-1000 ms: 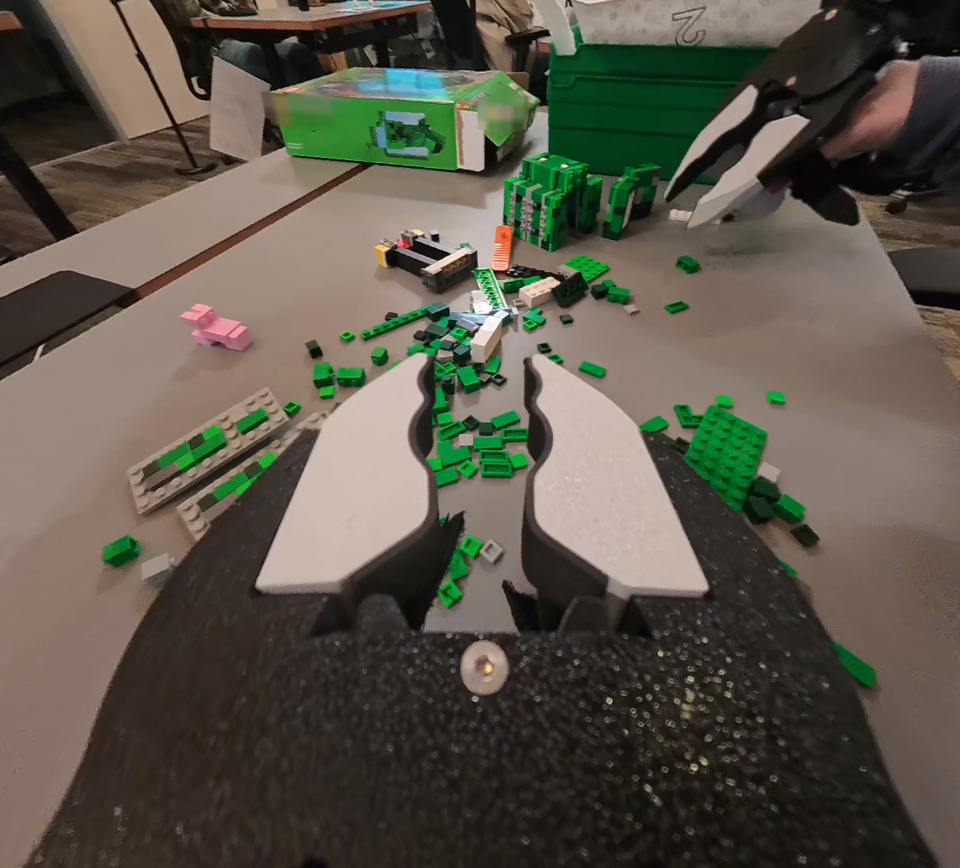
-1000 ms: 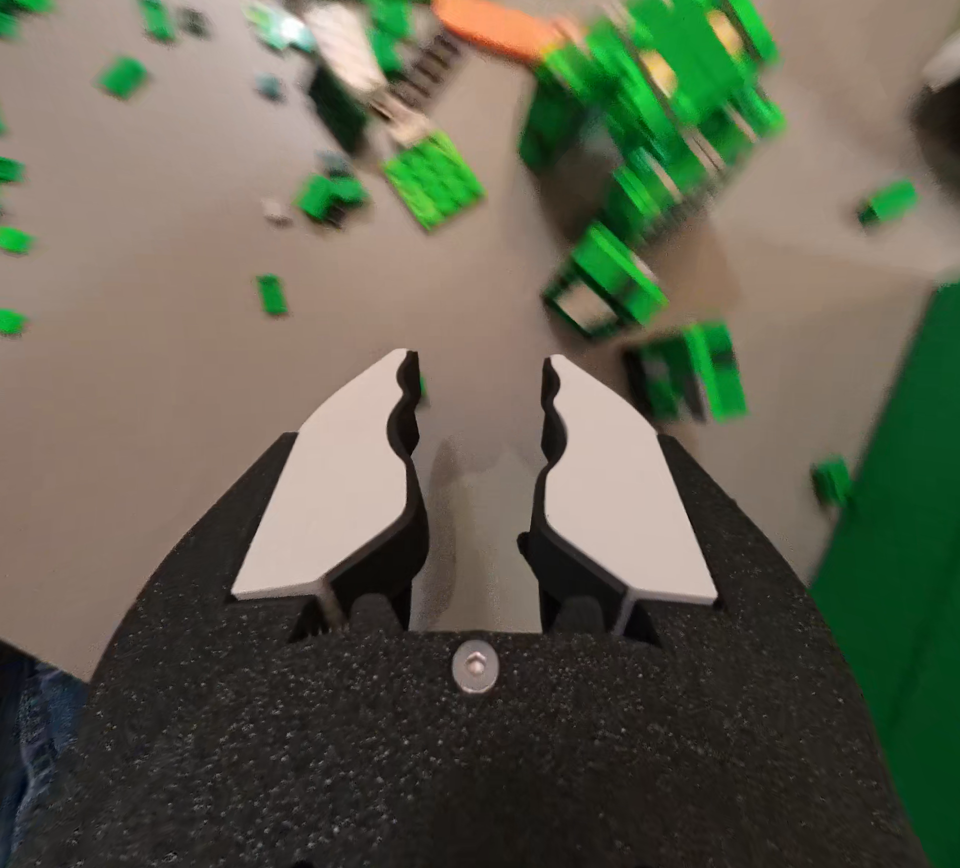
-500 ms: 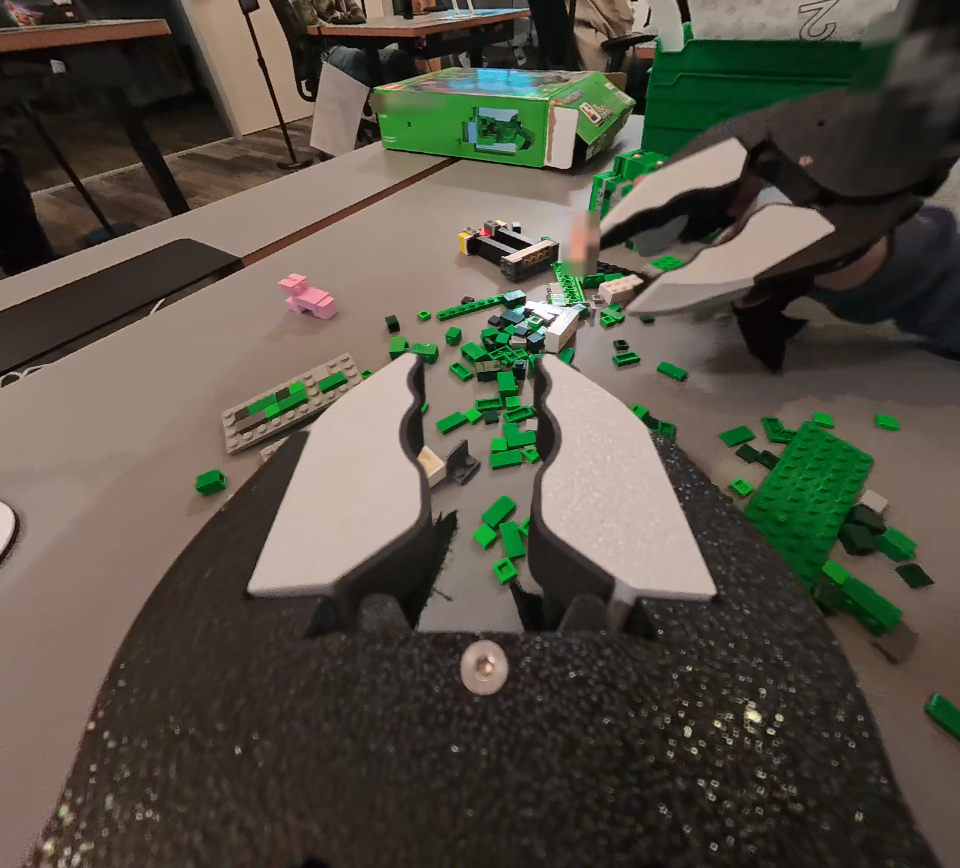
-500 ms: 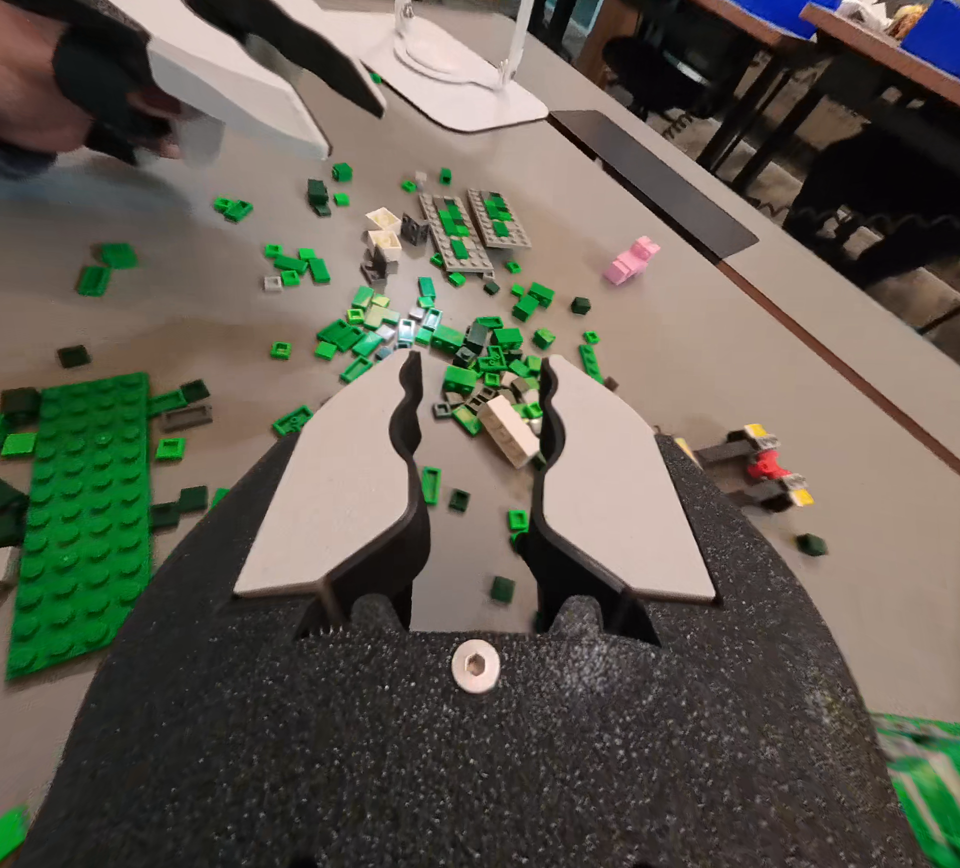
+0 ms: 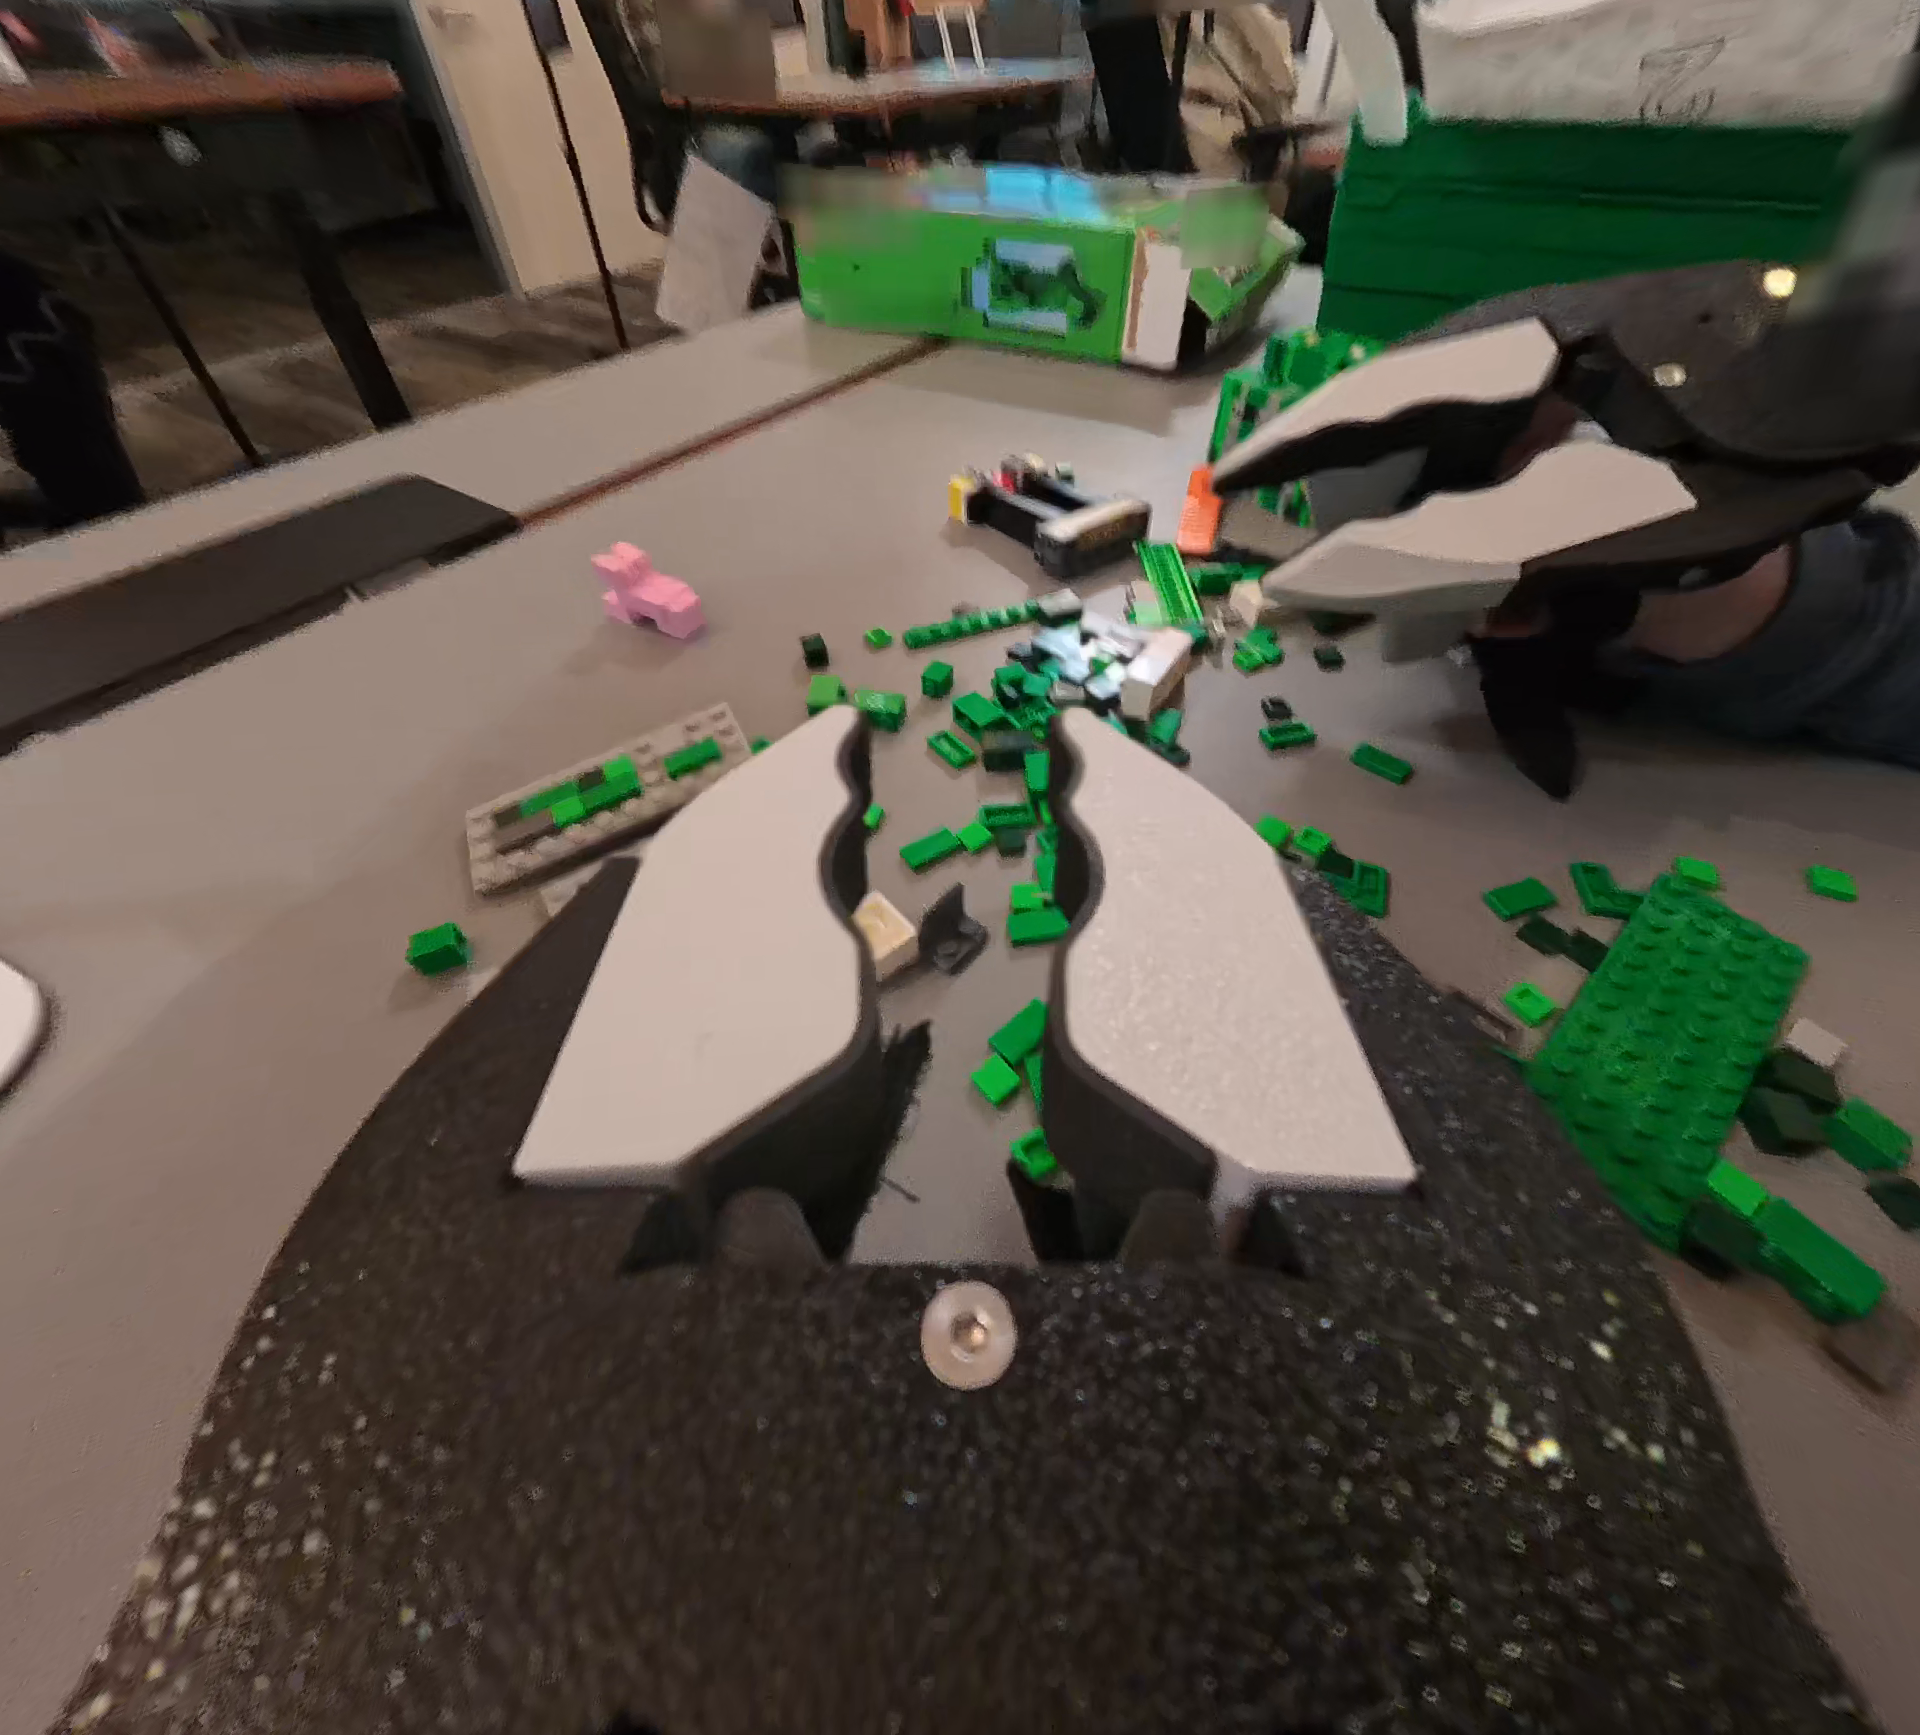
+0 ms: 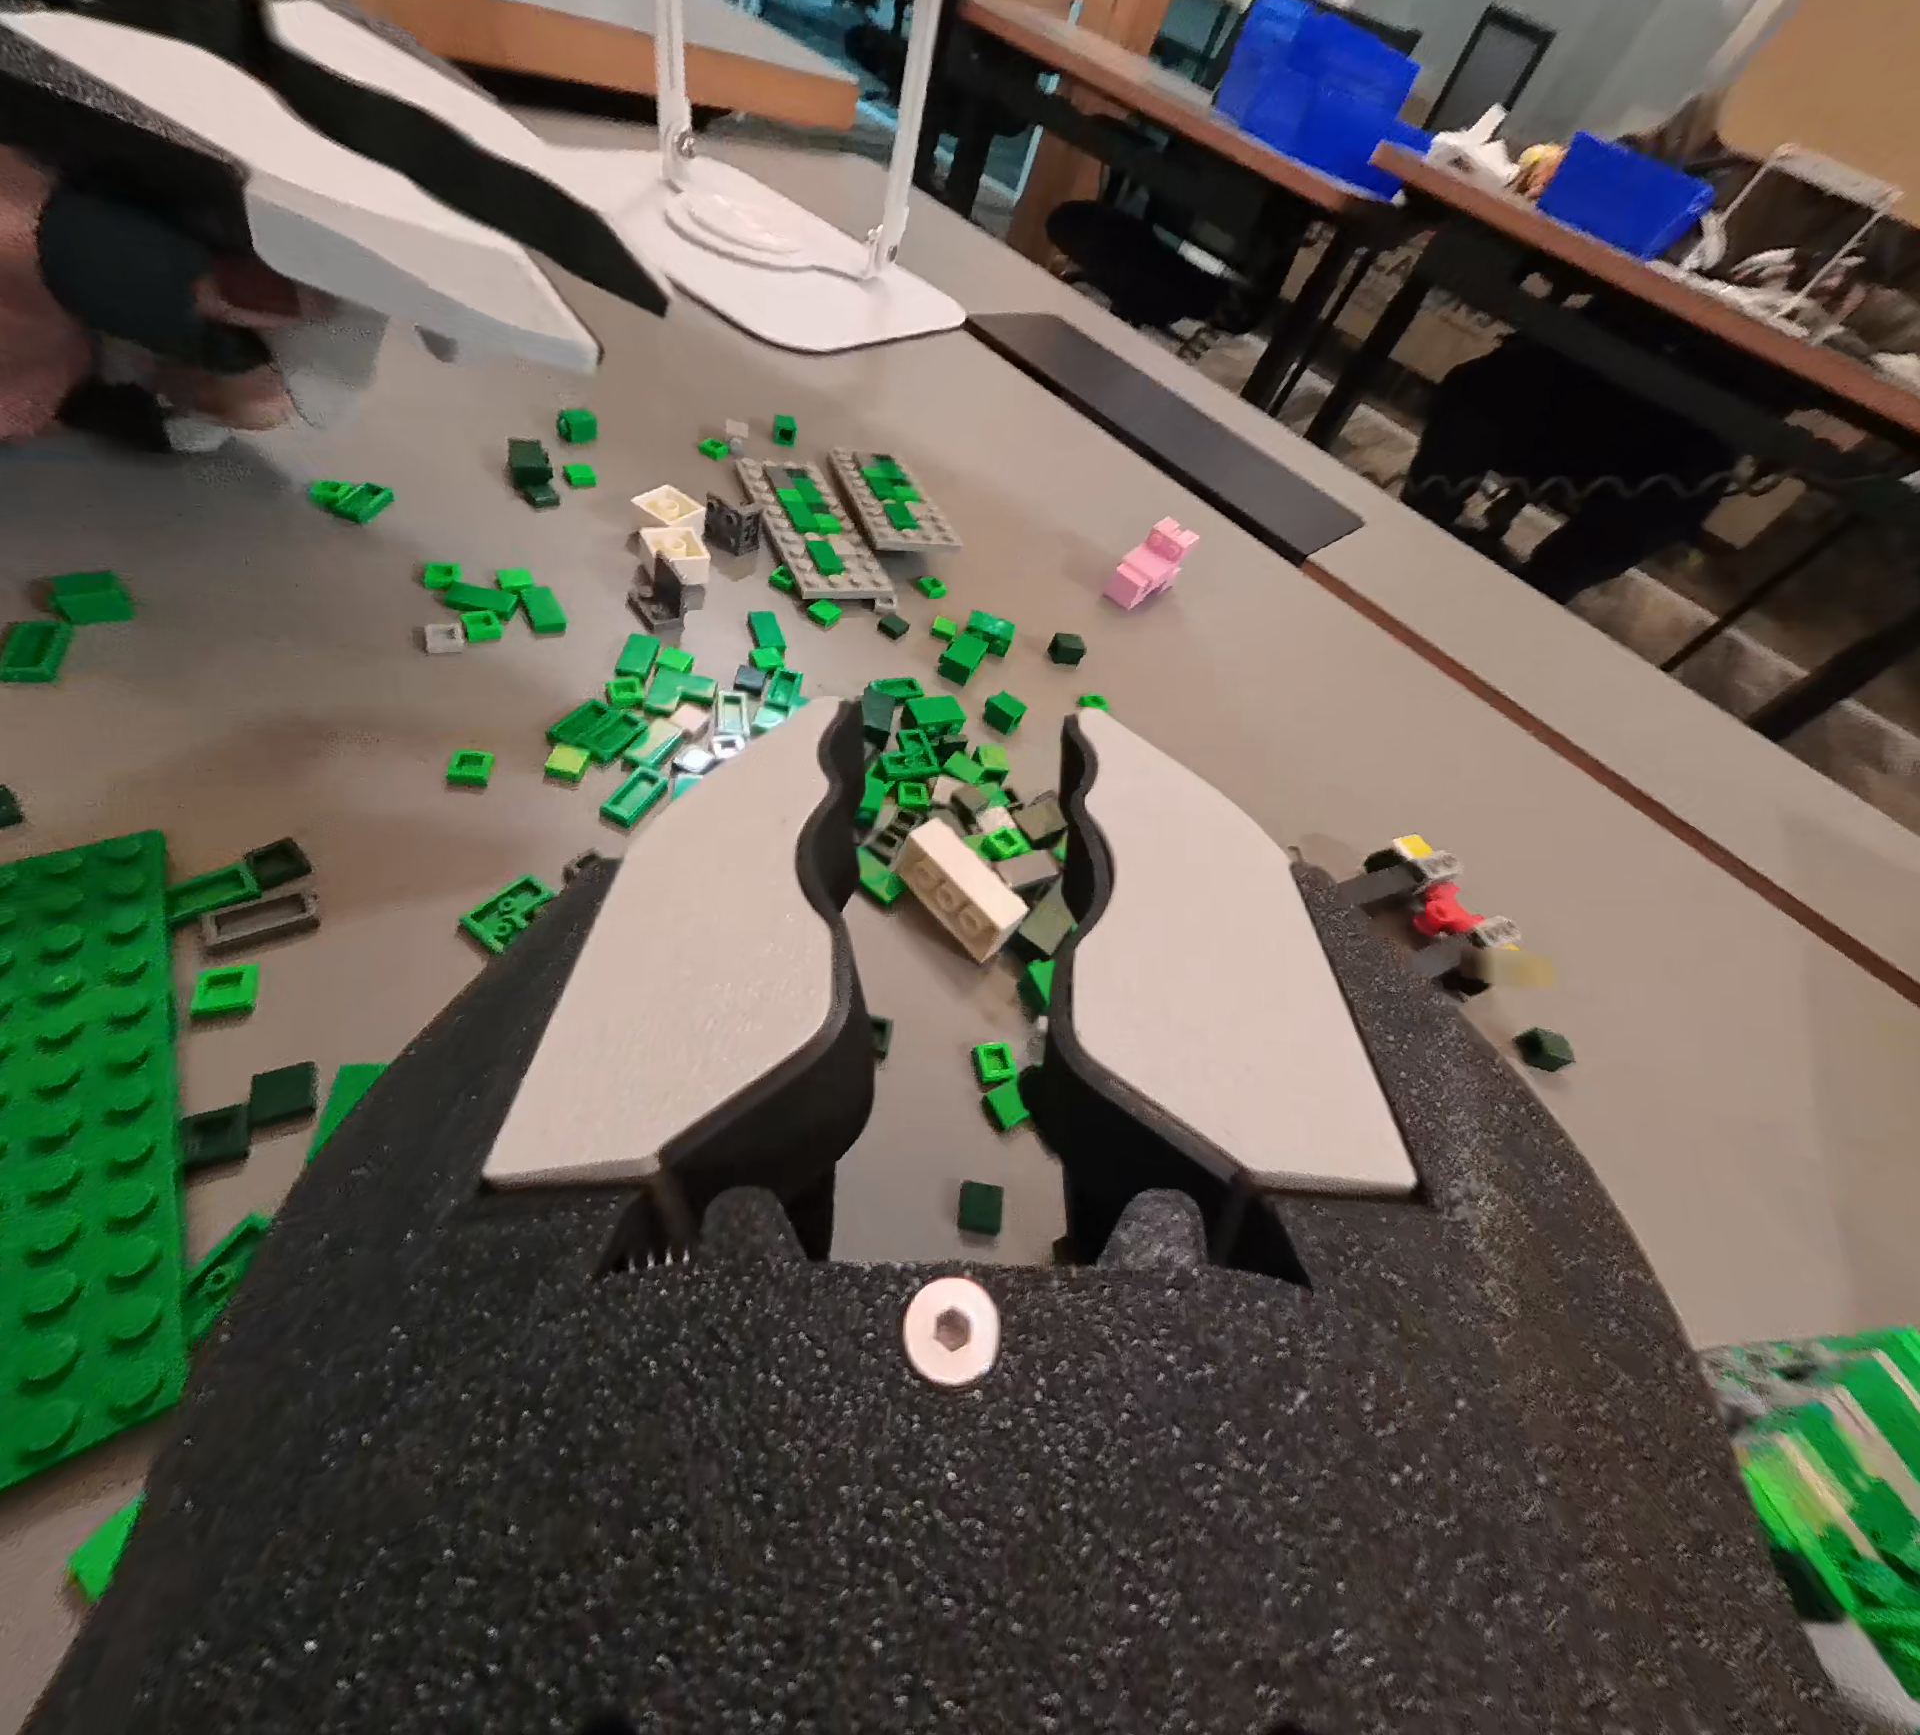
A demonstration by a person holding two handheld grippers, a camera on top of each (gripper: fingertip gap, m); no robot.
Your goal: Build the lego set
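Loose green Lego pieces lie piled mid-table. My left gripper is open and empty, low over the near side of the pile, with a cream piece and a dark bracket between its fingers. My right gripper is open and empty over the far side of the pile, with a white brick between its fingers. It also shows in the left wrist view. A large green plate lies at the right. Grey plates with green tiles lie beyond the pile.
A pink pig, a black and yellow assembly and an orange piece lie farther back. A green box and a green bin stand at the table's back. A white stand base sits behind the left gripper. The large green plate lies around 12 cm away from my right fingertips.
My right gripper has swung from above the green build to face the pile and come down over the white brick. My left gripper has shifted slightly left. Both stay open.
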